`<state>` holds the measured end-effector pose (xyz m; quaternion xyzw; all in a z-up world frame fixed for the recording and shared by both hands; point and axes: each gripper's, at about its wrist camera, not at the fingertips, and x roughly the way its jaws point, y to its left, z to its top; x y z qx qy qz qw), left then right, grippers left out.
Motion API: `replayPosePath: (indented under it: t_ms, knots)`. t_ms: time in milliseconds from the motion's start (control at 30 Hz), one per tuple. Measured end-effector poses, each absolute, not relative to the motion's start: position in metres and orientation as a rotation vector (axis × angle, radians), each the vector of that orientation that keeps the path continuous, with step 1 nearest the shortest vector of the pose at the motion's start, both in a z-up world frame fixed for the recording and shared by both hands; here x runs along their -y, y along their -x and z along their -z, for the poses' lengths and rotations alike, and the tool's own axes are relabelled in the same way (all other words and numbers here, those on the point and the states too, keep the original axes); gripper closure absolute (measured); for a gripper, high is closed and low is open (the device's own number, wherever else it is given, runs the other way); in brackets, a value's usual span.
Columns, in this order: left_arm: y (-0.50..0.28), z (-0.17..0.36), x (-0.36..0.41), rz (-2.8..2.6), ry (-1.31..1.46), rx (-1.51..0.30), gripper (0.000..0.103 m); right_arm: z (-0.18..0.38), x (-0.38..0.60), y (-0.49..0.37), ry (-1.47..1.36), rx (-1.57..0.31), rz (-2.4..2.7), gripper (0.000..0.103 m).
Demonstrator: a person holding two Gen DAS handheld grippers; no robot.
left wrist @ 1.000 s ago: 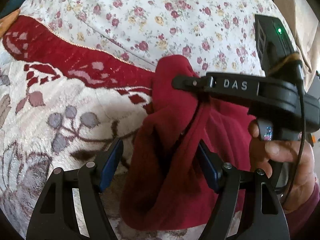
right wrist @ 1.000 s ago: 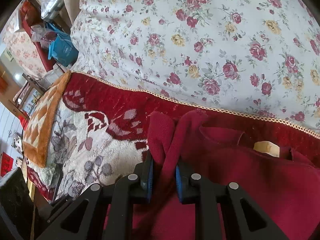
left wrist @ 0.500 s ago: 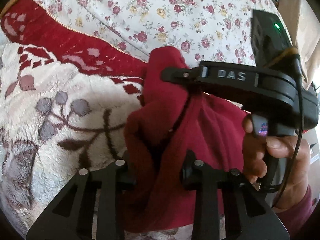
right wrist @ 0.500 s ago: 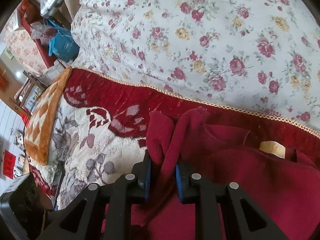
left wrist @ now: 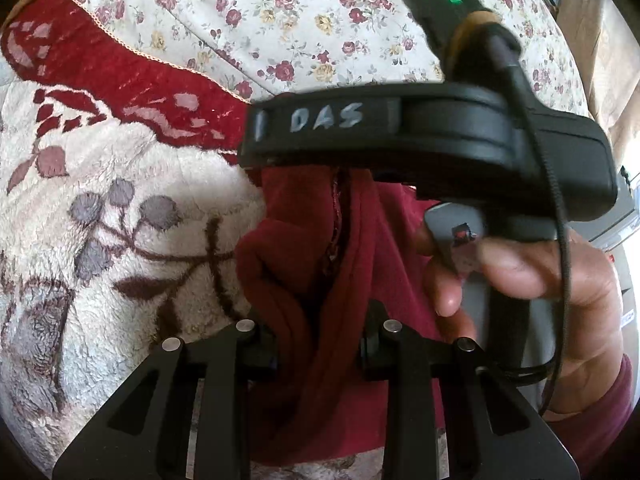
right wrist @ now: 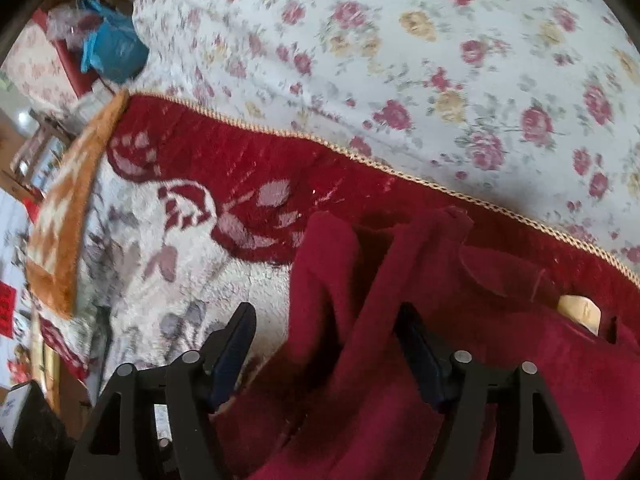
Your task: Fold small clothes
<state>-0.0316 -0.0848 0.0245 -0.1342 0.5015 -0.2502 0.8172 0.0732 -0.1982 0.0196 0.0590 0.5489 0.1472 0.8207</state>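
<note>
A dark red fleece garment [left wrist: 320, 248] lies bunched on a plush cream and red blanket [left wrist: 120, 208]. My left gripper [left wrist: 320, 344] is shut on a fold of it. The right gripper's black body marked DAS [left wrist: 400, 132] crosses the left wrist view just above the cloth, held by a hand [left wrist: 520, 280]. In the right wrist view my right gripper [right wrist: 326, 344] is open, its blue-padded fingers [right wrist: 232, 344] apart on either side of a raised ridge of the garment [right wrist: 400, 320]. A tan label [right wrist: 580, 312] shows at the garment's neck.
A floral quilt [right wrist: 400, 60] rises behind the blanket's gold-corded edge. An orange patterned cushion [right wrist: 68, 208] lies at the left. Blue bags and clutter [right wrist: 112, 48] sit at the far left.
My right gripper has opened and let go of the garment ridge. My left gripper, open a second ago, has closed on the fold and stays shut. The right gripper has come closer to the left camera.
</note>
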Motion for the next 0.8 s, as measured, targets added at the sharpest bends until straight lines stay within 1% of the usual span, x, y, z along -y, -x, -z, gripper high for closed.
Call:
replayPosePath:
  t_ms: [33,67,100,133,200,233,267,367,400,433,467,500,667,800]
  knots:
    - [0.031,-0.025,0.085,0.532,0.282,-1.071,0.078,-0.017,0.195,-0.074,-0.094,-1.177,-0.292,0.033]
    - [0.031,-0.025,0.086,0.529,0.278,-1.075,0.078,-0.017,0.193,-0.075,-0.073,-1.176,-0.281,0.038]
    - [0.029,-0.025,0.087,0.524,0.274,-1.081,0.072,-0.016,0.192,-0.073,-0.046,-1.159,-0.272,0.045]
    - [0.029,-0.024,0.088,0.51,0.268,-1.088,0.058,-0.017,0.192,-0.072,-0.032,-1.147,-0.267,0.058]
    - [0.028,-0.021,0.087,0.48,0.259,-1.113,0.04,-0.018,0.198,-0.068,-0.041,-1.125,-0.282,0.066]
    - [0.028,-0.019,0.087,0.477,0.263,-1.121,0.04,-0.021,0.203,-0.066,-0.06,-1.105,-0.291,0.071]
    - [0.028,-0.018,0.087,0.474,0.265,-1.119,0.04,-0.024,0.206,-0.064,-0.066,-1.09,-0.293,0.073]
    - [0.03,-0.019,0.09,0.473,0.247,-1.103,0.04,-0.029,0.211,-0.061,-0.068,-1.079,-0.308,0.074]
    - [0.031,-0.02,0.09,0.473,0.245,-1.097,0.043,-0.029,0.213,-0.061,-0.076,-1.078,-0.311,0.074]
    - [0.031,-0.019,0.091,0.475,0.251,-1.093,0.06,-0.029,0.215,-0.061,-0.088,-1.074,-0.317,0.074]
    - [0.033,-0.021,0.092,0.498,0.27,-1.091,0.068,-0.03,0.217,-0.06,-0.1,-1.069,-0.322,0.074]
    - [0.034,-0.021,0.093,0.516,0.285,-1.092,0.08,-0.031,0.22,-0.058,-0.117,-1.063,-0.325,0.074]
    - [0.052,-0.051,0.103,0.532,0.289,-1.014,0.082,-0.045,0.234,-0.045,-0.159,-1.032,-0.336,0.077]
    - [0.068,-0.079,0.129,0.584,0.231,-0.965,0.083,-0.077,0.261,-0.024,-0.186,-0.975,-0.354,0.078]
